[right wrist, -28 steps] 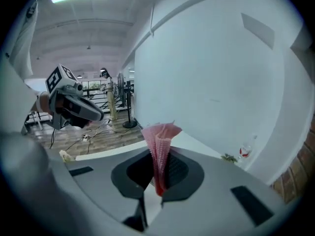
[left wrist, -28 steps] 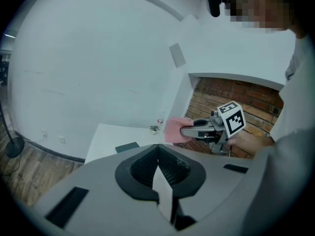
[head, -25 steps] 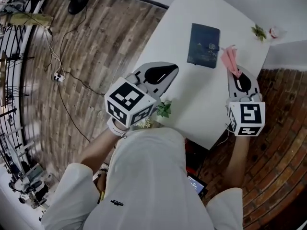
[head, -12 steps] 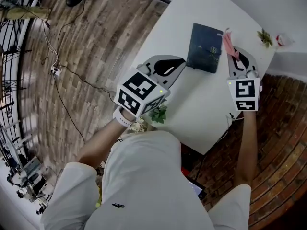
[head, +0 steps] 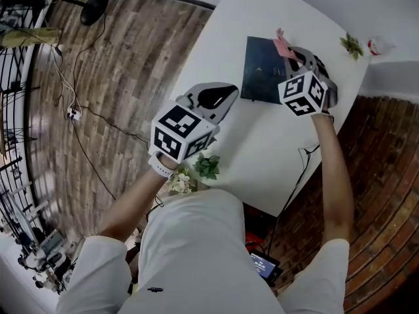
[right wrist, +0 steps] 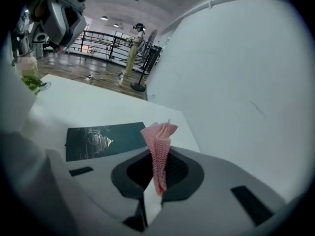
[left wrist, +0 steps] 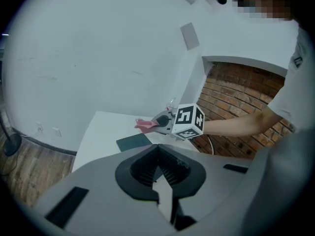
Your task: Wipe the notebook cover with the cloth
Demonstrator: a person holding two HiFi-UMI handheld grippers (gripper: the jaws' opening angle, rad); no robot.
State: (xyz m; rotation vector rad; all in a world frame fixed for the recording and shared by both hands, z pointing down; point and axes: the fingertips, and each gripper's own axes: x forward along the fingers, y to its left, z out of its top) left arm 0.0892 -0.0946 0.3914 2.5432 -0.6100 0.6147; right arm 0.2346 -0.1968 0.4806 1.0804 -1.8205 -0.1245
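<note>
Your right gripper (right wrist: 155, 178) is clamped tight on the pink cloth (right wrist: 158, 141), right at the edge of the notebook (head: 258, 67), which lies flat on the white table (head: 275, 142). Your left gripper (left wrist: 160, 173) is closed on nothing, well apart from it.

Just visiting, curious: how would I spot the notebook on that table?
Start at the white table. Toward its far side, left of the right gripper pinching a pink cloth, lies the notebook. It is the only dark, flat rectangle there.

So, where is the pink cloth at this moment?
In the head view the pink cloth is pinched in the right gripper, by the far right corner of the dark notebook on the white table.
</note>
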